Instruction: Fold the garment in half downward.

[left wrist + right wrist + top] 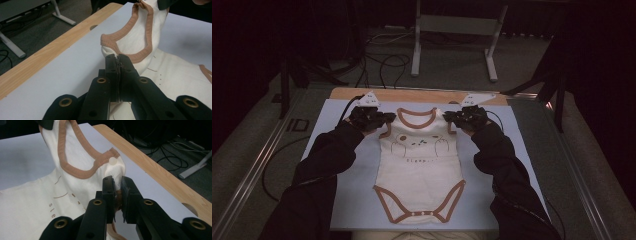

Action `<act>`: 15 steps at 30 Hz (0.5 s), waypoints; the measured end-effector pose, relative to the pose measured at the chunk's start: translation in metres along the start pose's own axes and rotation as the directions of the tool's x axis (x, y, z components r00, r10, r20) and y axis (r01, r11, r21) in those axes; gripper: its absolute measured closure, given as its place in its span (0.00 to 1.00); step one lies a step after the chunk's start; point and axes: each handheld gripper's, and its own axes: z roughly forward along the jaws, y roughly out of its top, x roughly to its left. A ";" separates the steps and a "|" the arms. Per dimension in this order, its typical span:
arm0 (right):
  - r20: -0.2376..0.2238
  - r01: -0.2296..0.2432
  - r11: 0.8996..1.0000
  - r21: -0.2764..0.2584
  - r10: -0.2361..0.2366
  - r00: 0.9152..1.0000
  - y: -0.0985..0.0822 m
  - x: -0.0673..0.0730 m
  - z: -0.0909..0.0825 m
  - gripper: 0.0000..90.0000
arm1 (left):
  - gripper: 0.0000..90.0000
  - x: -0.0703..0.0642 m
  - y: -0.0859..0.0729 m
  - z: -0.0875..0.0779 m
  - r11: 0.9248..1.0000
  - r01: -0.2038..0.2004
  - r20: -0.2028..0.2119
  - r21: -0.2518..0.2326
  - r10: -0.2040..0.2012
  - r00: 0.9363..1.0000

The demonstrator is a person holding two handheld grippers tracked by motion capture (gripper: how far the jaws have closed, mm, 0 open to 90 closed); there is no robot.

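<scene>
I wear black long sleeves [324, 165]. My left gripper [117, 58] and my right gripper [117, 181] have black jaws with brass-coloured rivets, a grey three-cornered plate [371, 99] on top, and black cables.

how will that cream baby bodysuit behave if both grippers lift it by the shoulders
Probably floppy: the bodysuit is thin cloth that already buckles where the left gripper and right gripper pinch it. It looks light and should hang limp. It is unlikely to slip, since the jaws clamp folded fabric.

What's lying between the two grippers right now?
In the high view, the cream baby bodysuit's brown-trimmed neckline spans between the left gripper and right gripper; each grips a shoulder.
</scene>
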 end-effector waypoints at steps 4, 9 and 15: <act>-0.004 0.004 1.000 -0.011 -0.004 1.000 -0.004 0.008 -0.005 0.92 | 0.98 -0.005 -0.002 -0.003 1.000 -0.005 0.008 -0.002 0.005 1.000; -0.017 0.006 1.000 -0.019 -0.006 1.000 -0.010 0.018 -0.012 0.92 | 0.98 -0.012 -0.004 -0.007 1.000 -0.016 0.014 0.000 0.016 1.000; -0.022 0.015 0.999 -0.033 -0.016 1.000 -0.016 0.027 -0.022 0.92 | 0.98 -0.023 -0.007 -0.015 1.000 -0.025 0.034 -0.009 0.025 0.999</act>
